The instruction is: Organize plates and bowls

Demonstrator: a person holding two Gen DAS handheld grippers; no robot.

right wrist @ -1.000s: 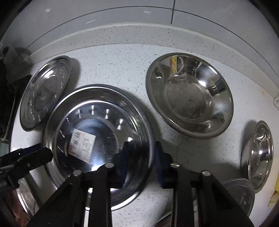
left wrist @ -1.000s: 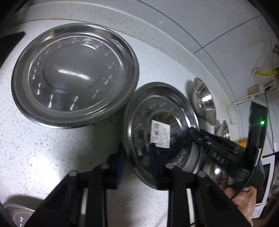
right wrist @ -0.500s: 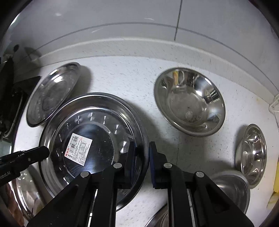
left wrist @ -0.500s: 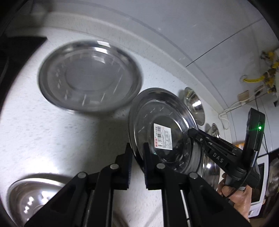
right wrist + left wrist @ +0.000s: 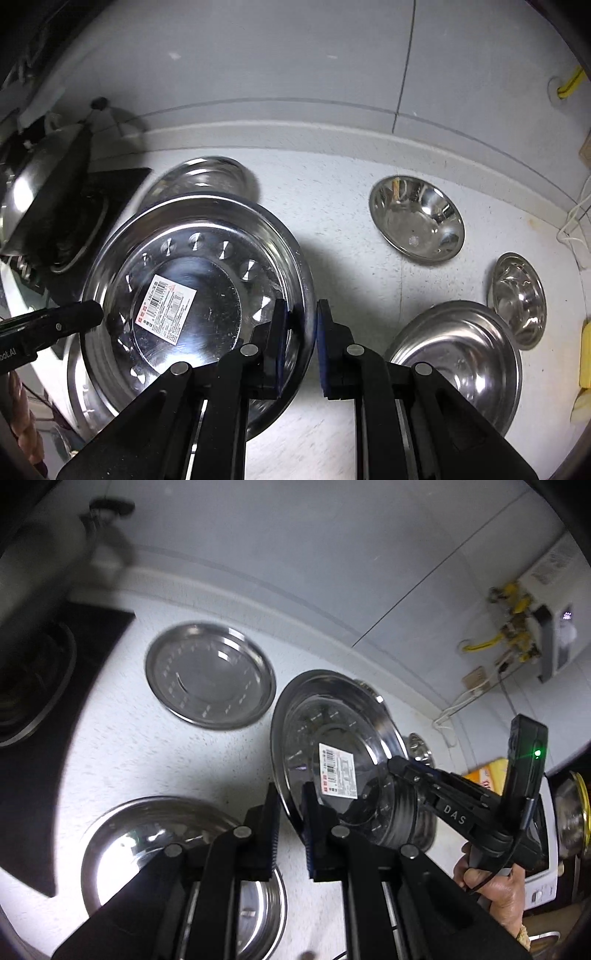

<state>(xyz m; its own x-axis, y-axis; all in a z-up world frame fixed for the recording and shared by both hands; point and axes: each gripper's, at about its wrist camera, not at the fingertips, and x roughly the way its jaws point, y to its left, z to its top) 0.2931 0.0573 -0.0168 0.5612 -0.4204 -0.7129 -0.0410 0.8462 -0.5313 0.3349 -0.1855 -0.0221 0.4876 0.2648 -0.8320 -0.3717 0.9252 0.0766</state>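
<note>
Jaws of both grippers pinch opposite rims of the labelled steel plate, tilted, face up.

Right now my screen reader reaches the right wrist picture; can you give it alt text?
Both grippers clamp opposite rims of a steel plate with a barcode label, held above a speckled white counter: right gripper near, left gripper far. Three steel bowls sit at right.

Labelled steel plate tilted, lifted; bowls, prob. plates, on counter.
</note>
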